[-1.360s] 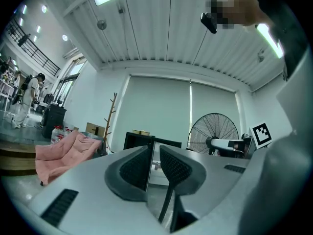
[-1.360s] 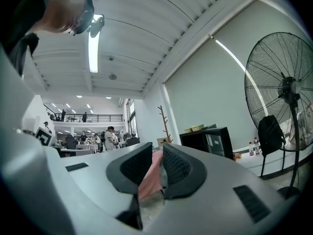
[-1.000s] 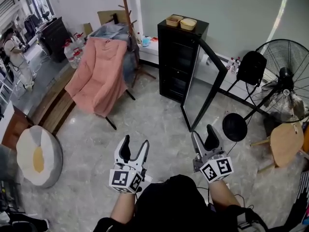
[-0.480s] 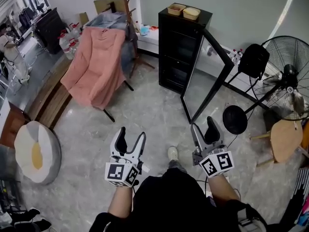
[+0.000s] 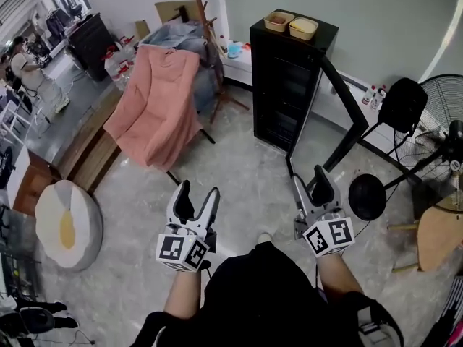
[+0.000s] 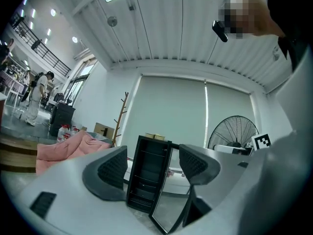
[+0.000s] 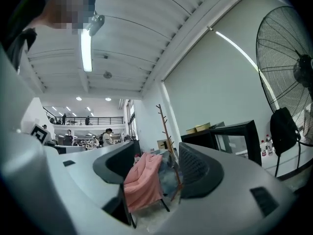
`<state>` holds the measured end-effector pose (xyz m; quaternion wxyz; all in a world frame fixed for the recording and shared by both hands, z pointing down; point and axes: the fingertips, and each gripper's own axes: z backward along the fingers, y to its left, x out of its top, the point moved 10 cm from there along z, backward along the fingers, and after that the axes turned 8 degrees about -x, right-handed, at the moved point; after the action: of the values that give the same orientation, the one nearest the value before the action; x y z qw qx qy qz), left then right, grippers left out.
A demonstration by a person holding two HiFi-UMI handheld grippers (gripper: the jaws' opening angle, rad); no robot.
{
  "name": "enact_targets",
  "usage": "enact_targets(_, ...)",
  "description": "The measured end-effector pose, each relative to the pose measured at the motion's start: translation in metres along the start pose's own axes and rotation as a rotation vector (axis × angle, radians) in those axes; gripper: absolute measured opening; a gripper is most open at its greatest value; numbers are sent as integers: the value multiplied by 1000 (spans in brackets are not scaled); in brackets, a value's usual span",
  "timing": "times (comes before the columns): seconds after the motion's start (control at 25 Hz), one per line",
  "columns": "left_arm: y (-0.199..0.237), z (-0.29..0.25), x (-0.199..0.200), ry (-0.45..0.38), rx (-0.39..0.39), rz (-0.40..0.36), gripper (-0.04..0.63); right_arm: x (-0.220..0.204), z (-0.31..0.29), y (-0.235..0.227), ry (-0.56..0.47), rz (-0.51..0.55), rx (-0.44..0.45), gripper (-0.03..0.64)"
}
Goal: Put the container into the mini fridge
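- While the person stands on the floor well apart from the mini fridge (image 5: 288, 85), both tools are held out level in front of the body, which reads as an approach rather than a grasp.
- Left tool (image 5: 200, 191): jaws spread with nothing between them; its own view lines up on the fridge's shelves.
- Right tool (image 5: 309, 181): jaws spread wide and likewise empty; it points more toward the pink chair (image 5: 160, 107).
- Two tan containers (image 5: 278, 22) sit side by side on the fridge's top, untouched; which one is meant I cannot tell.
- Fridge door (image 5: 318, 129) hangs open, so the shelves look ready to take one.
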<state>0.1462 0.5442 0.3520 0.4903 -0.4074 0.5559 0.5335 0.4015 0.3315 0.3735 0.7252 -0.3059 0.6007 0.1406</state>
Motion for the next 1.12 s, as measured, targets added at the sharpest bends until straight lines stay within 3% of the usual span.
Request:
enact_targets(0.44, -5, -86, -11, 47, 38, 16, 331, 3, -55, -72, 44, -13, 30, 291)
enact_targets(0.8, 19, -121, -21, 56, 48, 24, 331, -3, -103, -88, 72, -36, 16, 273)
enact_targets(1.12, 78, -197, -26, 35, -49, 34, 331, 1, -164, -88, 23, 7, -17, 253)
